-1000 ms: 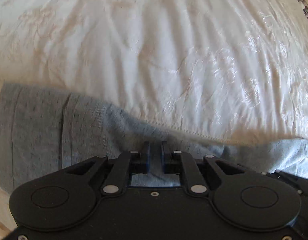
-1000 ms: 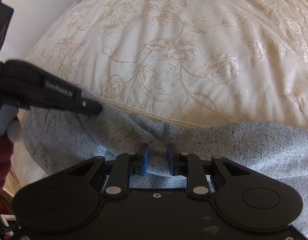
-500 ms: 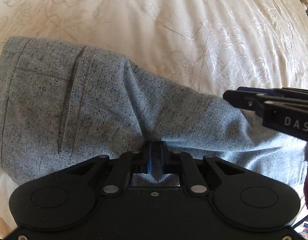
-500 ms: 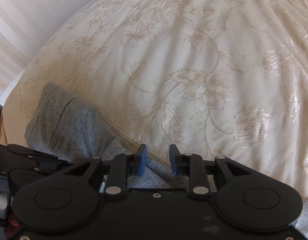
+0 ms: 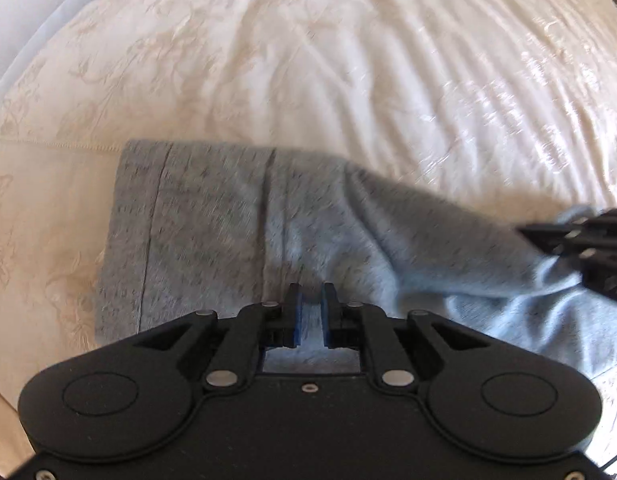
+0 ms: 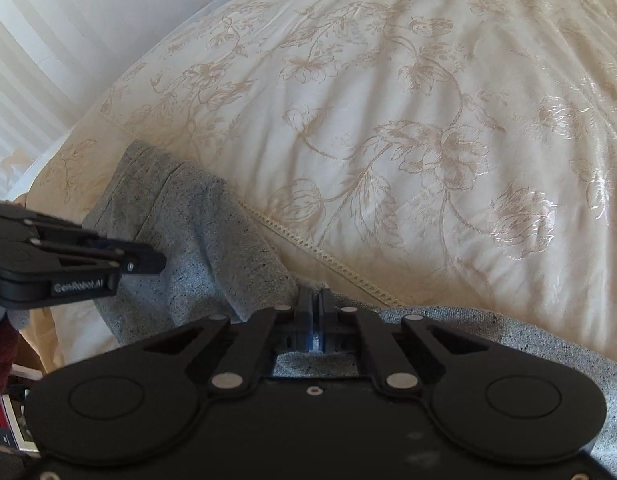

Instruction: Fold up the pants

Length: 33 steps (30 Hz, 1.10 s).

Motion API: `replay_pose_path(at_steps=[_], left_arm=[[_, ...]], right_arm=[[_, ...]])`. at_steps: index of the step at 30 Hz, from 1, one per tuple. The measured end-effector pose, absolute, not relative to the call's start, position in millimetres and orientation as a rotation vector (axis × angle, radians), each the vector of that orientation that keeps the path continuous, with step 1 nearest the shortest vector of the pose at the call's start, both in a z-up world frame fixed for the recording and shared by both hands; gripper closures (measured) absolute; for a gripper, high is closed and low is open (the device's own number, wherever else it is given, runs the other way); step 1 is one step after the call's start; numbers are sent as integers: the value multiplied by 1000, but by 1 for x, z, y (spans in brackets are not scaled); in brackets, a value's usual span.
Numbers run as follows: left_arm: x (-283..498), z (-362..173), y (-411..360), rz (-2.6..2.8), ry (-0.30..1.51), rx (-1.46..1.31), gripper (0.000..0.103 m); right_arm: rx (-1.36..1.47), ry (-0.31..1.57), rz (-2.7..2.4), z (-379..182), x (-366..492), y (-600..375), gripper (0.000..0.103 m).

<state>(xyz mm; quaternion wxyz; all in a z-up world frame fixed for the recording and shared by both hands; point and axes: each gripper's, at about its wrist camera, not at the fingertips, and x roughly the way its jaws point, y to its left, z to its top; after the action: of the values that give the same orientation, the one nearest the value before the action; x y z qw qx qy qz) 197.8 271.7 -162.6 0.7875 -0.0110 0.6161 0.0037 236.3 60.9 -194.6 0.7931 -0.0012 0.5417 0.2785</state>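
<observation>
The grey pants (image 5: 236, 216) lie on the near part of a big cream bedspread (image 5: 348, 60) with flowers sewn into it. One end of the pants is flat, with a straight edge and two seam lines. The other end is bunched up and lifted a little off the bed.

The left gripper (image 5: 310, 300) points down at the pants. Its blue pads have a small gap, and grey cloth fills that gap, so it is pinching a fold of the pants. This view is blurry, so how tight the pinch is stays hard to tell.

The right gripper (image 6: 317, 308) has just been closing. Its jaws are now pressed almost together, with what looks like a thin bit of the pants caught between them, right by the lacy seam (image 6: 320, 256) of the bedspread. In the right wrist view the left gripper reaches in from the left side over the pants.

The bed beyond the pants is wide and bare, with only soft wrinkles. The bed's edge runs close by the left end of the pants, with a pale wall (image 6: 68, 20) behind it.
</observation>
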Motion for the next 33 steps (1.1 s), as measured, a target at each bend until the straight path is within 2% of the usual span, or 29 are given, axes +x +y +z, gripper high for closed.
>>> replay_pose_path(at_steps=[2, 7, 11, 16, 18, 24, 28, 33], left_arm=[[194, -179, 283, -2, 1388, -78, 85], [188, -182, 283, -15, 1381, -56, 85], [184, -184, 271, -10, 1369, -31, 85], [173, -179, 255, -29, 1361, 13, 85], [175, -167, 255, -39, 1358, -12, 85], [197, -137, 272, 9, 1255, -1, 85], [202, -165, 288, -7, 1339, 37, 85], [163, -180, 280, -82, 1418, 167, 86]], right_arm=[[16, 1113, 551, -183, 240, 54, 100], [74, 1007, 476, -152, 272, 43, 102], [35, 979, 428, -153, 310, 53, 102], [50, 1051, 386, -172, 357, 47, 101], [88, 1088, 397, -174, 357, 41, 96], [46, 1069, 495, -162, 284, 45, 92], [13, 1135, 587, -179, 212, 71, 92], [-73, 1301, 705, -220, 131, 110, 92]])
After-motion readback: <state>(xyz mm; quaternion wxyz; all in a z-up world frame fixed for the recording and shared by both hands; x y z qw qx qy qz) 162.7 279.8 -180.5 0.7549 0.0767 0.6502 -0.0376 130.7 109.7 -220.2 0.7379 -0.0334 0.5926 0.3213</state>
